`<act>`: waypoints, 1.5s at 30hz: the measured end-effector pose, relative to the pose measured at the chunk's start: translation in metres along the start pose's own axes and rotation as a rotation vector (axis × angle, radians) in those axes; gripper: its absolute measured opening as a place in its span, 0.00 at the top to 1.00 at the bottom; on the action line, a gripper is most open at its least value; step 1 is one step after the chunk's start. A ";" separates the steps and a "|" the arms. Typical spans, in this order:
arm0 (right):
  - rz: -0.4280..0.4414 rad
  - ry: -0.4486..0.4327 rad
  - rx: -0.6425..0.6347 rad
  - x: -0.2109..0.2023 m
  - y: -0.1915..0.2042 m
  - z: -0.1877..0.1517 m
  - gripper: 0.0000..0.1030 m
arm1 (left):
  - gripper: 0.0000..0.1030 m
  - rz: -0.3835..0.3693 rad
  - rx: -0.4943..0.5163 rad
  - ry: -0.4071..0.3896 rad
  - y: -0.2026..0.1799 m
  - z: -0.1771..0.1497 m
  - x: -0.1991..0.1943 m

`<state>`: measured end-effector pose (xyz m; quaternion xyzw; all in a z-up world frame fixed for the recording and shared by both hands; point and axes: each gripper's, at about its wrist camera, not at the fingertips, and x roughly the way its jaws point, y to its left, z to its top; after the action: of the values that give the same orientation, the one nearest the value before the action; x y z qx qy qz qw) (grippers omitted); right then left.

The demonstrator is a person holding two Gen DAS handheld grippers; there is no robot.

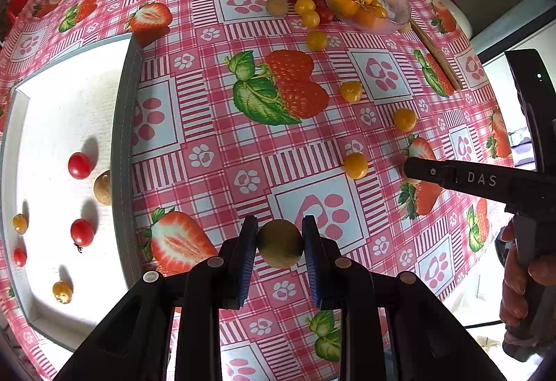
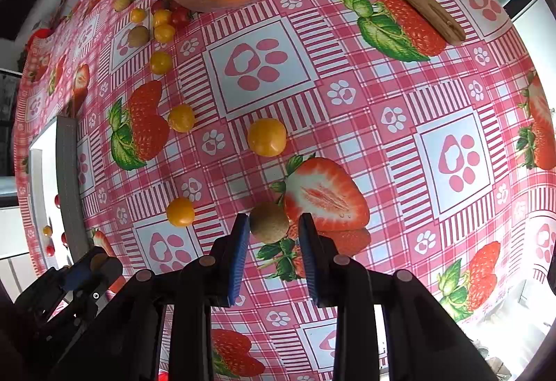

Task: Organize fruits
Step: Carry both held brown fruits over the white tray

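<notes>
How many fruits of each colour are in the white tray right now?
In the white tray, as far as the left wrist view shows:
red fruits: 3
yellow fruits: 2
brown fruit, half hidden by the tray's rim: 1
Total: 6

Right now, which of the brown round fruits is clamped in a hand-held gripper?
The brown fruit squeezed between the left hand-held gripper pads, above the tablecloth. The one at the right hand-held gripper sits unclamped.
</notes>
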<state>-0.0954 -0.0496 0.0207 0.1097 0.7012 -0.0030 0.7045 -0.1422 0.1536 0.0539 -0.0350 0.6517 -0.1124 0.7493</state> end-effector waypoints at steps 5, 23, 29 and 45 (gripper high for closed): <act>-0.015 0.031 -0.018 0.012 0.004 0.002 0.74 | 0.73 -0.001 -0.014 0.000 0.003 -0.002 -0.001; 0.079 0.003 -0.135 -0.028 0.073 -0.002 0.74 | 0.73 0.034 -0.129 -0.078 0.065 -0.013 -0.041; 0.117 0.006 -0.228 -0.028 0.136 -0.002 0.74 | 0.73 0.083 -0.213 -0.103 0.115 -0.023 -0.055; 0.149 0.034 -0.395 -0.004 0.266 -0.002 0.74 | 0.73 0.147 -0.300 -0.097 0.200 -0.033 -0.051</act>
<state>-0.0554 0.2095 0.0642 0.0209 0.6900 0.1885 0.6986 -0.1568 0.3618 0.0583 -0.1043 0.6252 0.0430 0.7722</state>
